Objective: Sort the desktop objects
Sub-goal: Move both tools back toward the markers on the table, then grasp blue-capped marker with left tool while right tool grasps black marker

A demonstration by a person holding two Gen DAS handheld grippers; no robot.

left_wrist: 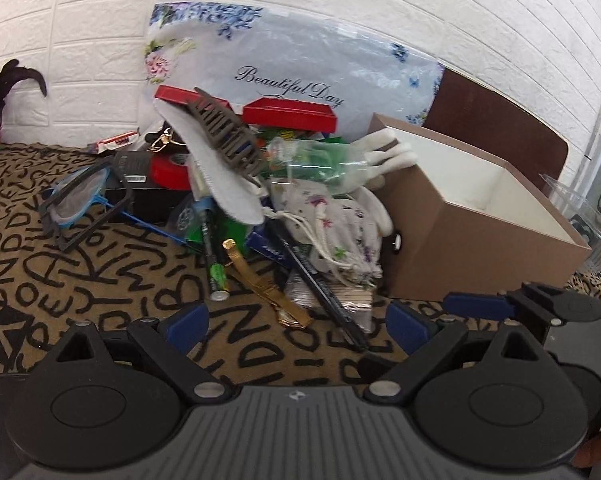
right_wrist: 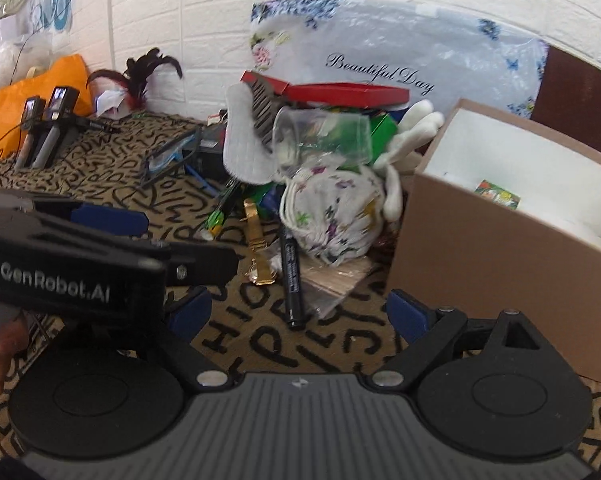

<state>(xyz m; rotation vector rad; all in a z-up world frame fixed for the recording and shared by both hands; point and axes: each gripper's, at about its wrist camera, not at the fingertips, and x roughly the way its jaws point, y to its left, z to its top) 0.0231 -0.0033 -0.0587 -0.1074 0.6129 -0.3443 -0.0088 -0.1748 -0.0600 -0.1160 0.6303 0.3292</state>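
Observation:
A heap of small objects lies on the lettered cloth: a gold watch (left_wrist: 268, 292) (right_wrist: 258, 248), a black marker (left_wrist: 320, 280) (right_wrist: 291, 276), a floral pouch (left_wrist: 332, 232) (right_wrist: 332, 216), a brown hair claw (left_wrist: 228, 136) on a white insole (left_wrist: 220, 176), a clear cup (right_wrist: 320, 136) and a white glove (left_wrist: 384, 152). To the right of the heap stands an open brown box (left_wrist: 460, 248) (right_wrist: 480, 260) with a small colourful card (right_wrist: 498, 195) inside. My left gripper (left_wrist: 298, 326) is open just short of the watch. My right gripper (right_wrist: 300, 312) is open near the marker's tip.
A "Beautiful Day" plastic bag (left_wrist: 300, 64) leans on the white brick wall behind red boxes (left_wrist: 292, 114). Black-framed glasses (left_wrist: 80, 200), red tape (left_wrist: 168, 168) and a green battery (left_wrist: 218, 276) lie left. A clear tub (left_wrist: 580, 208) stands far right; an orange bag (right_wrist: 32, 96) far left.

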